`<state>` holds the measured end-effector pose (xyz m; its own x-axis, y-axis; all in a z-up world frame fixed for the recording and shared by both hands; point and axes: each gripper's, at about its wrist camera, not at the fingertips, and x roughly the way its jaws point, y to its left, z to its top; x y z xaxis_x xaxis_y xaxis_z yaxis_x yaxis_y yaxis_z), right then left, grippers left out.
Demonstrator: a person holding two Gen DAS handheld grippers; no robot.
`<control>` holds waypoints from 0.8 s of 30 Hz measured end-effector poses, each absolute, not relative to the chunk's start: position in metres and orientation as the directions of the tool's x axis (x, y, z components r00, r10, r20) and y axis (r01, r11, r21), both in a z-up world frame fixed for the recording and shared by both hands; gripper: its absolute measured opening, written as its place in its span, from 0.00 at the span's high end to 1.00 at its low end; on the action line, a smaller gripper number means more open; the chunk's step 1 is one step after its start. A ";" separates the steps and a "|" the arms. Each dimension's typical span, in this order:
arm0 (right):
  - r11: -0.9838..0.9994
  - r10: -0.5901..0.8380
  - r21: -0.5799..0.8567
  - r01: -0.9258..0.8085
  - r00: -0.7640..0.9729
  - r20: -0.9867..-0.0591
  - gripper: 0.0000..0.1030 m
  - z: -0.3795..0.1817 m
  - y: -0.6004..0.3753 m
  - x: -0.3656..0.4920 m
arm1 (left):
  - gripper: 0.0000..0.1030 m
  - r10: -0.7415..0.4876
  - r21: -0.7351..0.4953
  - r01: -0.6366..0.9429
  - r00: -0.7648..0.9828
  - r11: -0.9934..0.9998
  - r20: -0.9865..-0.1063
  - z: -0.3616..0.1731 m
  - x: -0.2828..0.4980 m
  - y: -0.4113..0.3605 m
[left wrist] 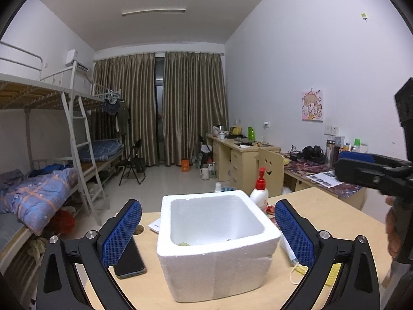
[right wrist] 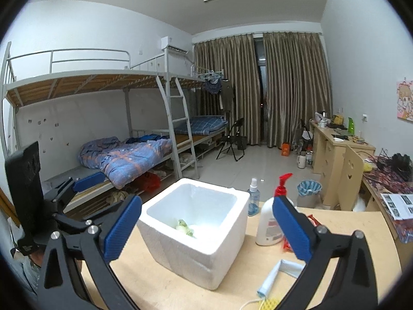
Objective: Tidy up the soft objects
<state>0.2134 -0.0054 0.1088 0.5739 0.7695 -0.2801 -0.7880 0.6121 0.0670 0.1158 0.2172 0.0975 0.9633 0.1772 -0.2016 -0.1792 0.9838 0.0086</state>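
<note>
A white foam box [left wrist: 216, 237] stands open on the wooden table [left wrist: 322, 222]; it also shows in the right wrist view [right wrist: 196, 230]. A pale green soft item [right wrist: 184, 227] lies on its floor, seen as a sliver in the left wrist view [left wrist: 183, 244]. My left gripper [left wrist: 207, 232] is open and empty, its blue pads either side of the box. My right gripper [right wrist: 206, 230] is open and empty above the table, the box between its pads. A folded light-blue face mask [right wrist: 278, 275] and a yellow mesh piece [right wrist: 269, 304] lie on the table at the right.
A white pump bottle with a red top [right wrist: 272, 222] and a clear spray bottle [right wrist: 253, 199] stand beside the box. A red wrapper [right wrist: 311, 221] lies behind the pump bottle. A dark phone [left wrist: 129, 263] lies left of the box. Bunk beds stand left, desks right.
</note>
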 end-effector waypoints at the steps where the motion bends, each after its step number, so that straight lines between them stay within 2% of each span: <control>1: 0.616 0.768 0.064 -0.785 0.579 -0.274 0.01 0.111 -0.010 0.206 | 0.00 0.177 0.007 -0.180 0.963 0.984 -0.201 0.098 0.114 0.216; 9: 0.634 0.758 0.008 -0.773 0.619 -0.204 0.00 0.123 -0.045 0.164 | 0.00 0.169 0.002 -0.171 0.969 0.985 -0.180 0.105 0.096 0.188; 24: 0.733 0.669 0.007 -0.680 0.720 -0.184 0.00 0.108 -0.108 0.138 | 0.00 0.069 0.006 -0.069 0.986 0.998 -0.152 0.102 0.061 0.120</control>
<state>0.1376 -0.1076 0.1079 0.7200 0.6691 -0.1844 -0.6798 0.7334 0.0066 0.0614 0.1200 0.1019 0.9860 0.0693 -0.1519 -0.0693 0.9976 0.0056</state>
